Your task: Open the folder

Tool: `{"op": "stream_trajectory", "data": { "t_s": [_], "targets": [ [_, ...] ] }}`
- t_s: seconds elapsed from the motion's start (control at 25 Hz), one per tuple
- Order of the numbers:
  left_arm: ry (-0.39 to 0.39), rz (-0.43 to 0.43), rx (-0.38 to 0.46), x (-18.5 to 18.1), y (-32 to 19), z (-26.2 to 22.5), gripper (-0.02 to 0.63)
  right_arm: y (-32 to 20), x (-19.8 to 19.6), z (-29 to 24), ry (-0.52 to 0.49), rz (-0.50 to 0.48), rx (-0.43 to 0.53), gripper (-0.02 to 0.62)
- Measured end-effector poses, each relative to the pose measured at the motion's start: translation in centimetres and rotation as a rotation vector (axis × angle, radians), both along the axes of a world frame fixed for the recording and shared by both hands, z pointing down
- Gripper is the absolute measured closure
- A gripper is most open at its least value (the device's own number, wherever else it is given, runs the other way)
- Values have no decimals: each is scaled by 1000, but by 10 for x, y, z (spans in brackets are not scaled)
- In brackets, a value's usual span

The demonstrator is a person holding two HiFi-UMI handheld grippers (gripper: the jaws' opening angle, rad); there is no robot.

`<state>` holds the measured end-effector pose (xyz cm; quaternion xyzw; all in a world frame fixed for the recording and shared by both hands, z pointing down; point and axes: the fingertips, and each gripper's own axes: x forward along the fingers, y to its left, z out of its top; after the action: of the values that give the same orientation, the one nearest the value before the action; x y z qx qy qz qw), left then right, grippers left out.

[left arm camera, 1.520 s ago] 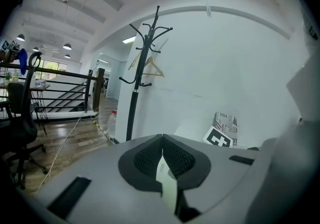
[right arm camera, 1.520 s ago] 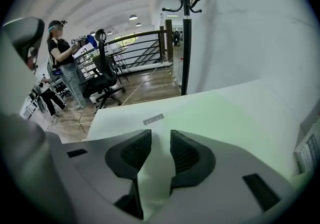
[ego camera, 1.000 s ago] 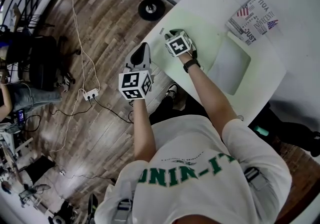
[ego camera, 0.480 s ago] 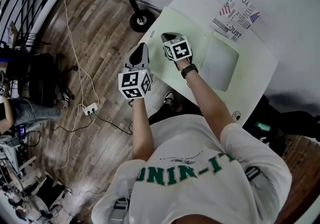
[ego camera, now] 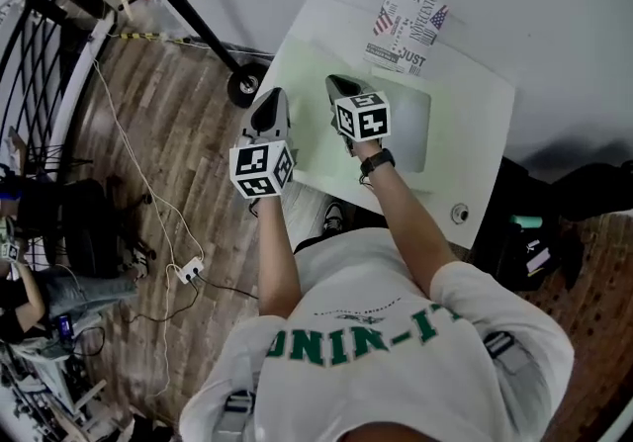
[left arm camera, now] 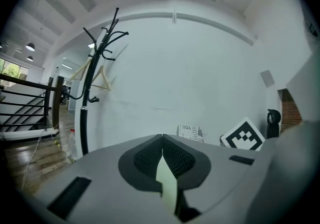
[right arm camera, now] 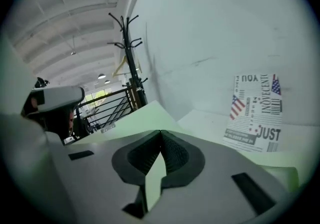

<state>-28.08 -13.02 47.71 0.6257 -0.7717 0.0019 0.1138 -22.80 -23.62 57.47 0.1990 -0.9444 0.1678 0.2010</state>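
Observation:
A pale green folder [ego camera: 309, 138] lies on the white table [ego camera: 465, 124], its left edge near the table's corner. My left gripper [ego camera: 274, 96] is at that left edge, shut on a thin green sheet of the folder [left arm camera: 167, 183] that shows between its pads. My right gripper [ego camera: 341, 86] is over the folder's middle, also shut on a green sheet [right arm camera: 150, 178] raised off the table. In the right gripper view the folder's cover [right arm camera: 145, 113] slopes up toward the jaws. Which leaf each gripper holds I cannot tell.
A printed sheet with flags [ego camera: 406, 27] lies at the table's far edge by the white wall. A coat stand's round base [ego camera: 244, 86] sits on the wooden floor left of the table. Cables and a power strip [ego camera: 190, 268] lie on the floor. Dark bags [ego camera: 534, 242] stand at the right.
Both grippers have risen and moved farther over the table. The right gripper has lifted off the folder's near edge, with a green sheet coming up in its jaws.

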Motion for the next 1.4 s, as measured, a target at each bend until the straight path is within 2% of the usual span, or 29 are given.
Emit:
{"op": "stream_trajectory", "data": {
  "t_s": [0.24,0.48,0.8,1.08,1.4],
  "targets": [
    [-51,103,8,41,-39,-22,592,-35,79,-44,-65,168,74,580],
    [-109,200,22,84,-77,-42,592,-64,165,-94,-68,349,217,580],
    [-136,290,57,140,-112,-67,592,-75,257,-147,-95,486,334,578],
    [-153,341,82,169,-132,-81,592,-76,286,-180,-120,526,399,580],
    [-162,332,92,166,-138,-87,592,-85,281,-189,-135,522,409,580]
  ]
}}
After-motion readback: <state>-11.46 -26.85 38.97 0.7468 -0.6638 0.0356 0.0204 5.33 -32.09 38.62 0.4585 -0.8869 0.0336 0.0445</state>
